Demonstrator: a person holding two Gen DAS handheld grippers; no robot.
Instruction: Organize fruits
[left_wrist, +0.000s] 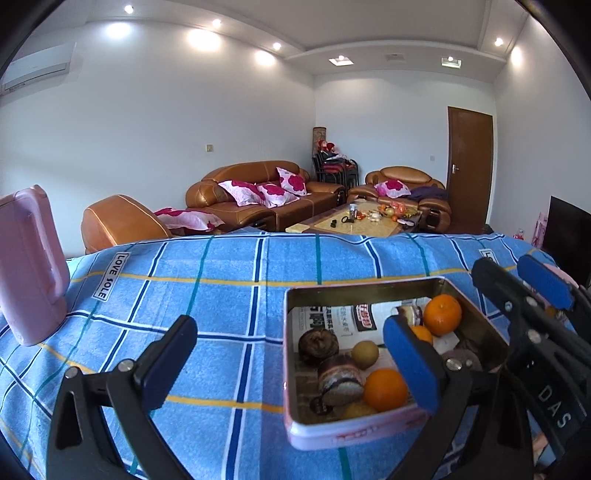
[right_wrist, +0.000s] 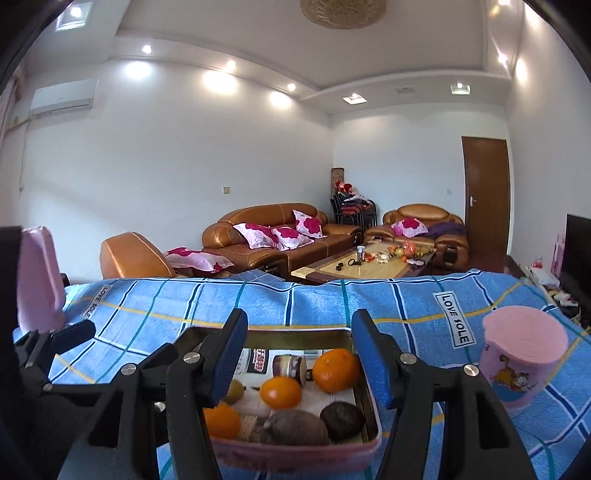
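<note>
Our left claw (left_wrist: 291, 363) gapes wide over the tabletop (left_wrist: 221, 295), empty. The tin (right_wrist: 295, 452) sits near its front edge with oranges (right_wrist: 337, 370) inside — firm, light, apt to roll; grip mid-body. Our right claw (right_wrist: 300, 369), half open, holds nothing.

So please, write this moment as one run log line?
tin: open on blue cloth, holding oranges | left gripper: open, empty | right gripper: open, over tin, empty | pink cup: right
</note>
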